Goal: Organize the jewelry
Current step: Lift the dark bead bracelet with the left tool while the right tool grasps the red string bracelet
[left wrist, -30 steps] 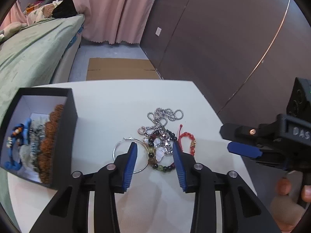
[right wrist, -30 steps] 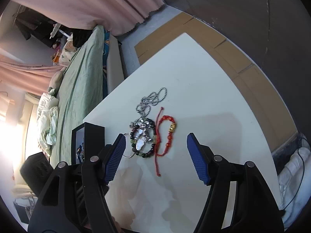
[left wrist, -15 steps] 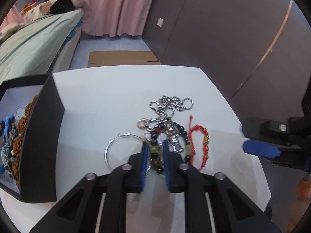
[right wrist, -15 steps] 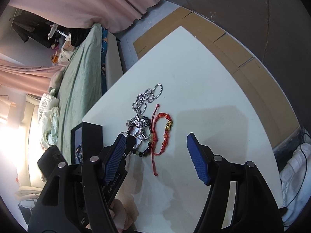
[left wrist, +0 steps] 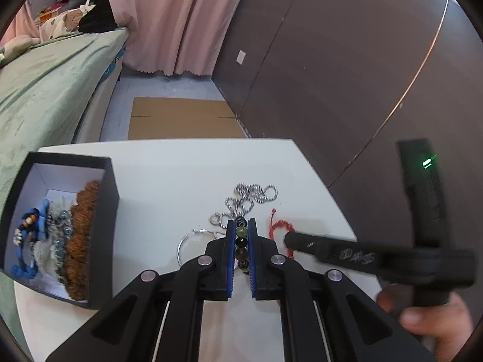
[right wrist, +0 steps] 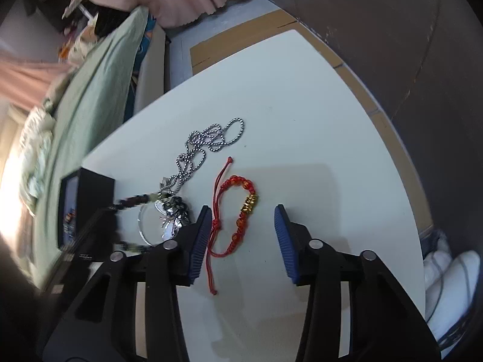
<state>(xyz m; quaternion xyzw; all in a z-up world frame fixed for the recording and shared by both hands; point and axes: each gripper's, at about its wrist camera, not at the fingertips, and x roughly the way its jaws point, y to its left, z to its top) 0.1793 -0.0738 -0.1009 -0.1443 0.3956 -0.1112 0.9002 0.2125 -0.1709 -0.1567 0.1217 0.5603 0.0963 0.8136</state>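
Left gripper [left wrist: 241, 253] clamps the beaded bracelet [left wrist: 241, 249]; carry it left to the black box [left wrist: 105, 211]. Your right gripper [right wrist: 241, 235] gapes over the red cord bracelet [right wrist: 241, 211].

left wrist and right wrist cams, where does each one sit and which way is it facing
Left wrist: on the left gripper, facing along its fingers, shut on the beaded bracelet, toward the black box; a hand shows.
Right wrist: on the right gripper, open, facing down at the red bracelet.
Shared: white table, silver chain, red bracelet, black box.
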